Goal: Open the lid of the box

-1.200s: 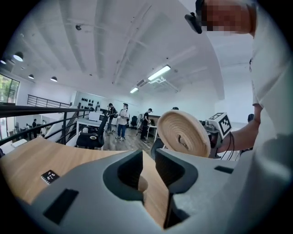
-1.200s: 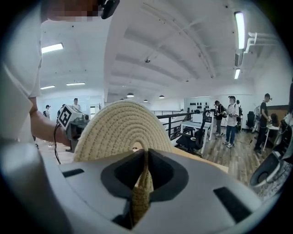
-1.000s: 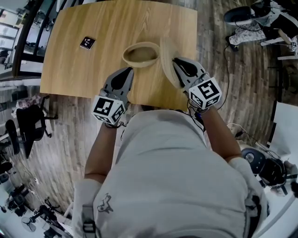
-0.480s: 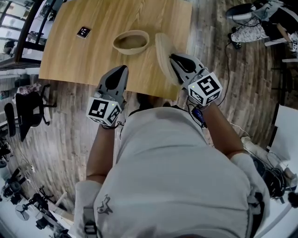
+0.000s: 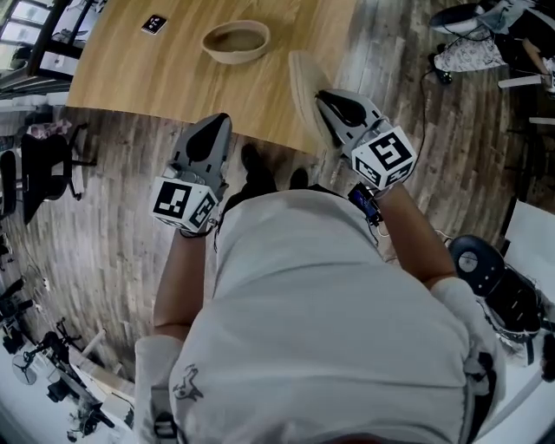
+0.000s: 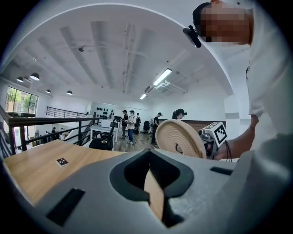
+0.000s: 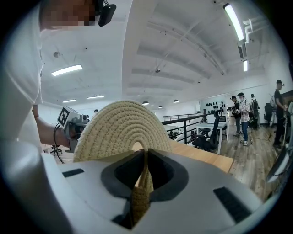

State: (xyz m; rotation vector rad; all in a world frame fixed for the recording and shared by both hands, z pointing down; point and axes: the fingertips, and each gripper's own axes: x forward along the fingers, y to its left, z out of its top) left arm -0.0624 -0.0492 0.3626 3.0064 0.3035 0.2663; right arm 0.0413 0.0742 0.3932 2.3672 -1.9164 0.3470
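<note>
The box is a round woven basket (image 5: 236,41), open on top, standing on the wooden table (image 5: 130,61). Its flat woven lid (image 5: 303,95) is lifted clear of it and held on edge at the table's near right corner. My right gripper (image 5: 324,104) is shut on the lid's rim; in the right gripper view the lid (image 7: 121,128) stands upright between the jaws of that gripper (image 7: 139,192). My left gripper (image 5: 216,126) hangs over the floor just off the table's near edge, shut with nothing in it (image 6: 155,196). From the left gripper view the lid (image 6: 179,138) shows to the right.
A small black marker tag (image 5: 156,22) lies on the table left of the basket. Black office chairs (image 5: 52,165) stand on the wooden floor at the left. Clutter and cables (image 5: 486,52) lie at the right. People stand far off in the room (image 6: 130,125).
The table and basket have slid farther away as the person stepped back. Both grippers came away from the table, the right one carrying the lid with it.
</note>
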